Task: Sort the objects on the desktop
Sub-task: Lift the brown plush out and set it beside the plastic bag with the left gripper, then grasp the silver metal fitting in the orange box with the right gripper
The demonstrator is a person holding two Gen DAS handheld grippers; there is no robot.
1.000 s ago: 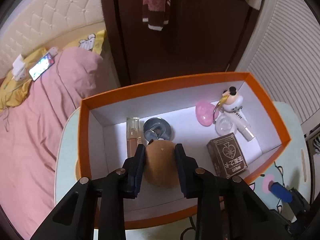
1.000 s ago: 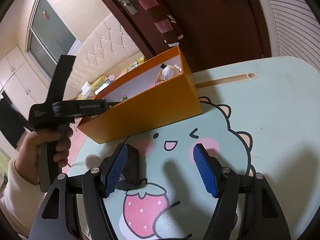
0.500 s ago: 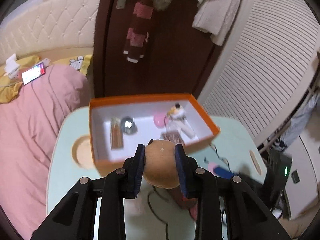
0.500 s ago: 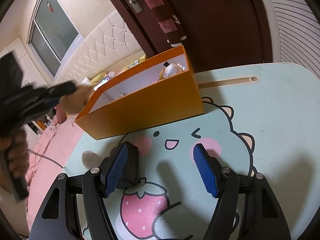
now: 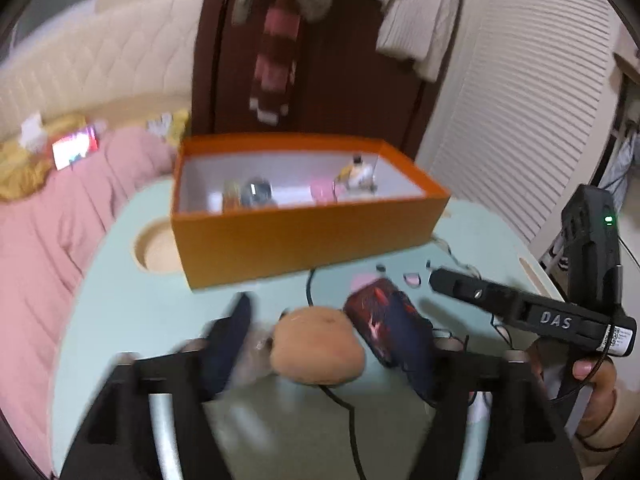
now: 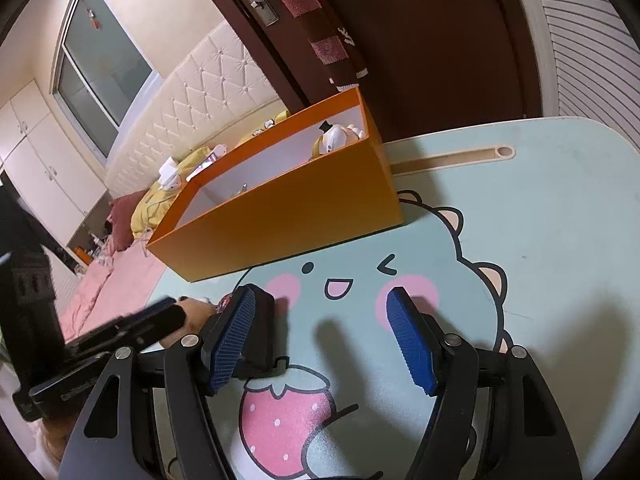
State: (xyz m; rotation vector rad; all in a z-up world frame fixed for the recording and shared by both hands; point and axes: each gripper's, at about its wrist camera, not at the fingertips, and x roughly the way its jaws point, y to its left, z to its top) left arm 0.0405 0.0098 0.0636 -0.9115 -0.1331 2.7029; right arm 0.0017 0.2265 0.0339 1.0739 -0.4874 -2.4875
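My left gripper (image 5: 320,344) stands open low over the table, with a tan rounded object (image 5: 318,354) lying loose between its spread fingers. The frame is motion-blurred. A dark red and navy object (image 5: 382,320) lies just right of it. The orange box (image 5: 304,236) stands behind; it holds a small bottle, a round metal piece, a pink item and a white toy figure (image 5: 358,172). My right gripper (image 6: 322,338) is open and empty above the mat, and it also shows in the left wrist view (image 5: 520,306). The orange box also shows in the right wrist view (image 6: 296,216).
The table (image 6: 560,208) has a pale green top with a cartoon dinosaur and strawberry print. A round cup recess (image 5: 154,248) sits left of the box. A black cable (image 5: 340,400) runs across the table. A pink bed (image 5: 44,248) lies left, a dark door behind.
My left gripper carried the tan object back from over the box, came down to the table in front of it and opened, letting the object go. My right gripper has stayed put.
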